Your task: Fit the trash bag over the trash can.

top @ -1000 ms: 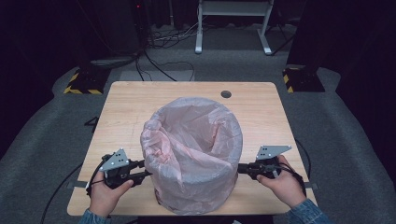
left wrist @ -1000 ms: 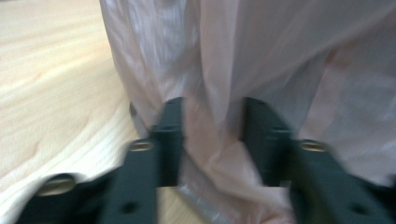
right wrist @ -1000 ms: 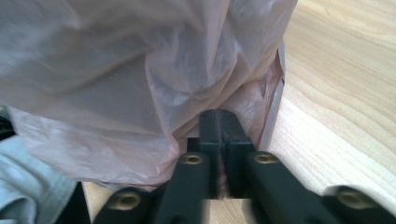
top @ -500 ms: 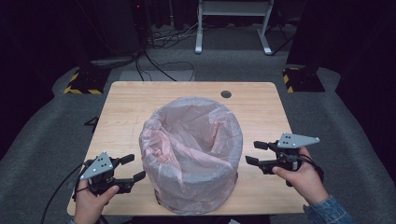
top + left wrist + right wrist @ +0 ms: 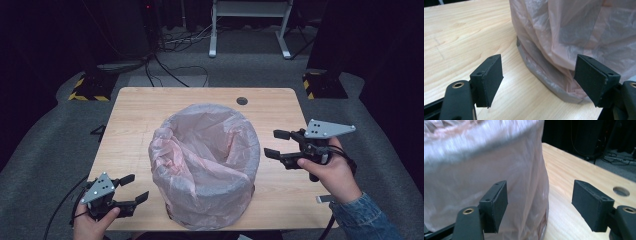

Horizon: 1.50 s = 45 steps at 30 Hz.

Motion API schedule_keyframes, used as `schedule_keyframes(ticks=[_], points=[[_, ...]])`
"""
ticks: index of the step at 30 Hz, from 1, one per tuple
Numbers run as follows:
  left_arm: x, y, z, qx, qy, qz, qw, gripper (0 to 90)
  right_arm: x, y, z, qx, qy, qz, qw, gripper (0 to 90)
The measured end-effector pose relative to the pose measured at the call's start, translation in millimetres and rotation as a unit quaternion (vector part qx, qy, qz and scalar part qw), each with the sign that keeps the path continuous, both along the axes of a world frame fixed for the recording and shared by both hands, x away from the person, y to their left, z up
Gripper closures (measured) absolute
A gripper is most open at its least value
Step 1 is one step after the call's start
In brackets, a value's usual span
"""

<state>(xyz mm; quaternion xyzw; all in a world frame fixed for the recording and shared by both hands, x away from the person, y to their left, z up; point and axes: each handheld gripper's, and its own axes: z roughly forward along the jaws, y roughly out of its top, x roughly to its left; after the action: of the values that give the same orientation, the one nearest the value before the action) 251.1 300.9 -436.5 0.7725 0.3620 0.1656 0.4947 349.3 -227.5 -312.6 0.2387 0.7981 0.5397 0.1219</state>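
Note:
A grey bin lined with a pink see-through bag (image 5: 205, 160) stands in the middle of the wooden table (image 5: 135, 115). The bag's folded-over edge hangs down the bin's wall (image 5: 574, 30) (image 5: 474, 165). My left gripper (image 5: 138, 187) (image 5: 539, 75) is low at the near left, pointing at the bin's foot. Its jaws have just been opening and hold nothing. My right gripper (image 5: 271, 143) (image 5: 540, 202) hovers higher, to the right of the bin near its rim. Its jaws have just been opening too, with nothing between them.
A round cable hole (image 5: 242, 101) sits in the tabletop behind the bin. Beyond the table lie grey floor, cables (image 5: 170, 70) and a white stand's legs (image 5: 250, 30). Bare wood lies on either side of the bin.
Both grippers were against the bag's sides with jaws nearly closed. Now both have opened and drawn off: the left outward and toward me, the right upward and away from the bin.

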Motion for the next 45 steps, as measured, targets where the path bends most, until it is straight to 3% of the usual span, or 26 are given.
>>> schedule_keyframes(ticks=[11, 19, 29, 40, 45], points=[[0.8, 5.0, -6.5, 0.006, 0.005, 0.012, 0.9999, 22.0, 6.8, 22.4, 41.4, -0.002, -0.025, 0.012, 0.9996, 29.2], [8.5, 7.5, -19.0, 0.012, 0.016, 0.013, 0.9997, 20.9, 13.6, 34.4, 63.6, 0.009, -0.025, 0.015, 0.9995, 28.6], [20.8, 11.4, -32.4, 0.023, 0.025, 0.025, 0.9991, 19.3, 16.5, 64.5, 78.5, 0.007, -0.031, 0.030, 0.9990, 28.5], [33.9, 9.1, -51.4, 0.064, 0.042, 0.035, 0.9964, 19.2, 17.3, 105.2, 90.3, -0.006, -0.039, 0.052, 0.9979, 27.1], [37.5, 9.8, -57.7, 0.072, 0.047, 0.037, 0.9956, 19.2, 15.2, 127.7, 98.1, -0.009, -0.050, 0.067, 0.9964, 26.5]])
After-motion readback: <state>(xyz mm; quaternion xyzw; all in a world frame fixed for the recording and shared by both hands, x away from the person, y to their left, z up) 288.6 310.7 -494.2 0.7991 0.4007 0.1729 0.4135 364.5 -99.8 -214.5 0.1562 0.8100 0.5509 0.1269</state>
